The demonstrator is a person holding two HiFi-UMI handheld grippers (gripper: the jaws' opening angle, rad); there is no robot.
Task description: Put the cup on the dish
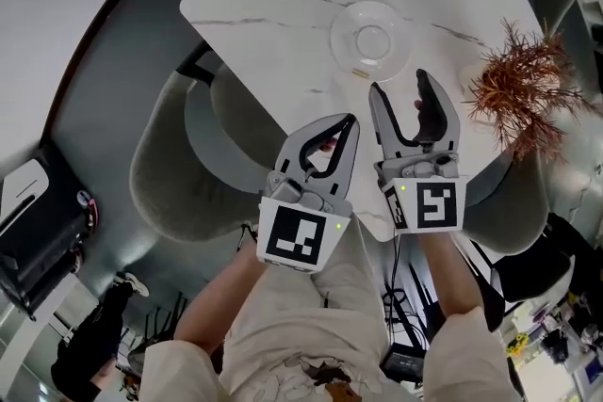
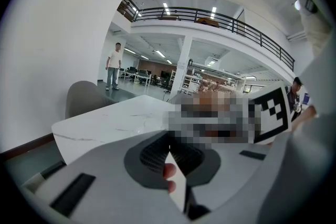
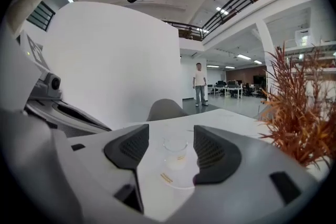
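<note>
A white marble table (image 1: 283,5) is filling the upper middle of the head view, in a large open hall, with grey chairs (image 1: 179,155) tucked round it and a dried reddish plant (image 1: 528,94) standing at its right edge. Near the table's middle a clear glass dish (image 1: 344,52) is lying flat, and the clear cup (image 1: 371,40) is standing upright on its centre, so the placing step looks already done. The right gripper (image 1: 399,82) is hovering just short of the dish with its jaws spread wide and nothing between them. Its own view is looking along the pads at the cup, which is sitting apart from both. The left gripper (image 1: 349,122) is hanging lower, near the table's corner, with its jaws pressed together on nothing that can be made out; only a thin sliver of background is showing through in its own view. In my judgement nothing is left but to clear away. The next move is calling for the right gripper to draw straight back with its jaws wide, not brushing the light glass or the dish rim, and to steer clear of the plant.
</note>
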